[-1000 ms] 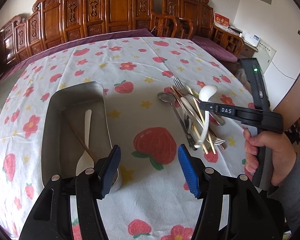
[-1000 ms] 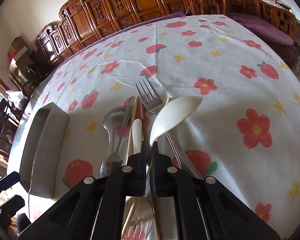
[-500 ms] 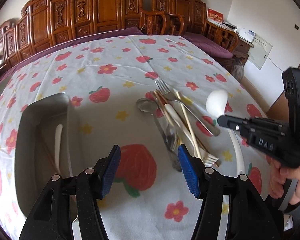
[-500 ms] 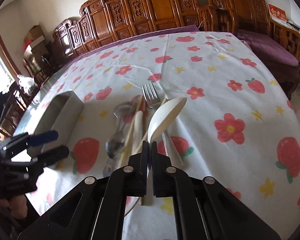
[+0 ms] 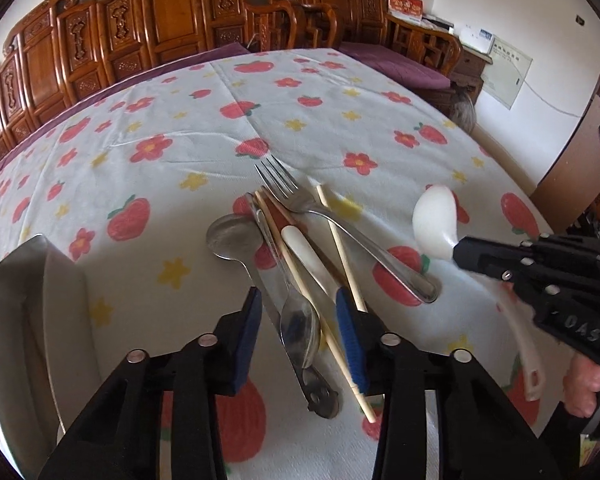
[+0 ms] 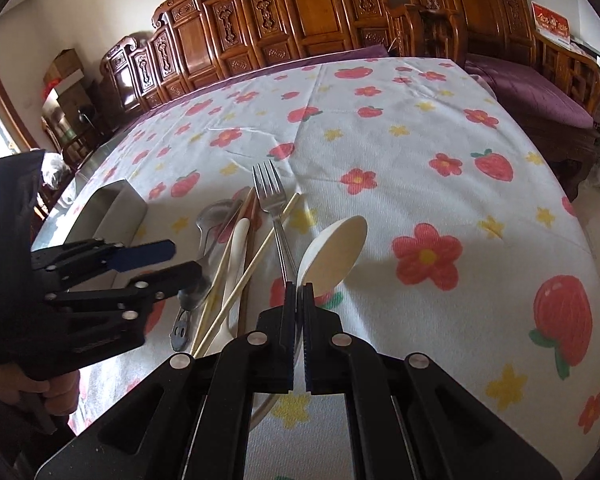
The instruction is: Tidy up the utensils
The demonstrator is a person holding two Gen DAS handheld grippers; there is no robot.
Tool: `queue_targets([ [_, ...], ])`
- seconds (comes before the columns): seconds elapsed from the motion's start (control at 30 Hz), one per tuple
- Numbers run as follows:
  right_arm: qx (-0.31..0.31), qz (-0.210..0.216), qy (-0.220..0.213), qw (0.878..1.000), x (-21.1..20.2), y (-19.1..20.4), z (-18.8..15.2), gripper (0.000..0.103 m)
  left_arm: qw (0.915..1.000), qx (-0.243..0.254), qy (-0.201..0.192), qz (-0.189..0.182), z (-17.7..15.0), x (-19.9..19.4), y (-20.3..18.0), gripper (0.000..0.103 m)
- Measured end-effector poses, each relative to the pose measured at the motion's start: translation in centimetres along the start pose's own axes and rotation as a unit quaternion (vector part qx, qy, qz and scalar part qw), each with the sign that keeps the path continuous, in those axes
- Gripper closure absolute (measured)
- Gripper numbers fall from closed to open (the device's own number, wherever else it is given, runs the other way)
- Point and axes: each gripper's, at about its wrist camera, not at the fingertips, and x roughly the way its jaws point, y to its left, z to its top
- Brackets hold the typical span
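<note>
A pile of utensils lies on the strawberry tablecloth: a metal fork (image 5: 300, 204), a metal spoon (image 5: 230, 236), a small metal spoon (image 5: 298, 326), wooden chopsticks (image 5: 340, 252) and a white-handled utensil (image 5: 300, 246). My left gripper (image 5: 298, 320) is open and empty, its blue pads either side of the small spoon. My right gripper (image 6: 299, 300) is shut on a white plastic spoon (image 6: 336, 252) and holds it above the cloth, right of the pile; the spoon also shows in the left wrist view (image 5: 436, 220).
A metal tray (image 5: 16, 312) stands at the left of the table, also in the right wrist view (image 6: 116, 208). Carved wooden chairs (image 6: 300, 12) line the far side. The table edge drops off at the right.
My left gripper moved right from the tray to over the utensil pile. My right gripper lifted the white spoon clear of the pile and drew it to the right.
</note>
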Motion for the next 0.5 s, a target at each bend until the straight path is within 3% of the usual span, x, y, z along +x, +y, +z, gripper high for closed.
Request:
queue_targets([
  [0.27, 0.009, 0.003, -0.01, 1.0, -0.7, -0.7, 0.5, 0.1, 0.9997, 0.021, 0.016, 0.003, -0.2, 1.1, -0.3, 0.082],
  [0.5, 0.005, 0.008, -0.006, 1.0, -0.5, -0.5, 0.5, 0.1, 0.9992, 0.019, 0.033, 0.011, -0.5, 1.7, -0.4, 0.082],
])
